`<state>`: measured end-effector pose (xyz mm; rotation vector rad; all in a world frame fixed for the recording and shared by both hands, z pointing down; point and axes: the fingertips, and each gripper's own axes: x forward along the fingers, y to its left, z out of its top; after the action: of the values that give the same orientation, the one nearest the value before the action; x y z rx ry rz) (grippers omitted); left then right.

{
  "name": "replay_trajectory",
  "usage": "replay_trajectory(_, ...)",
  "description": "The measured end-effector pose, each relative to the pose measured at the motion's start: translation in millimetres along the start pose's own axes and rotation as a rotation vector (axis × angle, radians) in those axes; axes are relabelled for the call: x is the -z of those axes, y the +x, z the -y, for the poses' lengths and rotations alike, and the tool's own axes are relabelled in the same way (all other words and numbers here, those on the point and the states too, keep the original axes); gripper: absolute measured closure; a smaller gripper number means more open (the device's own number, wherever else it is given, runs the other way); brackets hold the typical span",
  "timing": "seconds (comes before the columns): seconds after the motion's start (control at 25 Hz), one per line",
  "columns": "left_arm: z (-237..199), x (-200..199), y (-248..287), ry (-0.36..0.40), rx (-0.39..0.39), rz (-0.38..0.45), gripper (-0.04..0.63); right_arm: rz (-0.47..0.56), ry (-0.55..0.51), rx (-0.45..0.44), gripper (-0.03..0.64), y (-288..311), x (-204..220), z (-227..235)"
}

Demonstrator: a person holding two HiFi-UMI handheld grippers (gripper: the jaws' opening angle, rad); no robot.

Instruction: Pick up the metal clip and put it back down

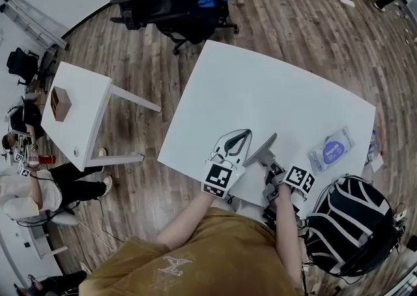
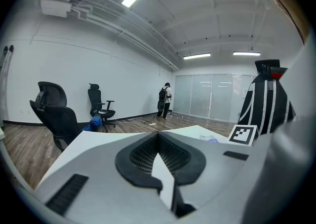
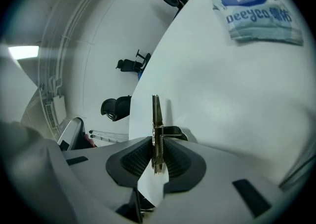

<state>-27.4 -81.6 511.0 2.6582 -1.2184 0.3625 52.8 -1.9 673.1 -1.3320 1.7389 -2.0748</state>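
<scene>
The metal clip stands on edge between the jaws of the right gripper. They are clenched on its lower half, the ribbed pads pressing its two flat sides, while the narrow nose sticks out toward 12 o'clock in the right gripper view. Its thin shadow falls on the white bench just beside it, so it sits at or barely above the surface; which of the two cannot be told. In the head view the right gripper works near the bench's 6 o'clock edge, with a wipes packet at its 3 o'clock and the left gripper close at its 9 o'clock. The left gripper has its jaw tips together and nothing between them. The clip looks light, stiff and sprung, and its smooth metal is likely to slide or twist if pinched near the nose. The safer hold is where the pads already sit, across the broad sides by the spring and hinge, with steady pressure. Setting it down should mean lowering it until its edge rests on the bench, then letting go.
</scene>
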Motion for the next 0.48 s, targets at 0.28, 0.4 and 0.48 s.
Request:
replay_trajectory(0.28, 1.7, -3.1, -1.7, 0.006, 0.004, 0.01, 0.597, 0.141, -0.191, 0.043, 0.54, -23.4, -28.9, -23.1)
replay_trajectory(0.4, 3.1, -5.2, -2.8, 0.005, 0.004, 0.016, 0.597, 0.18, -0.266, 0.05, 0.54, -33.8, -38.3, -33.8)
replay_trajectory(0.48, 2.7, -7.5, -4.1, 0.004, 0.001, 0.021, 0.597, 0.209, -0.325, 0.042, 0.54, -39.9, -43.7, -44.1)
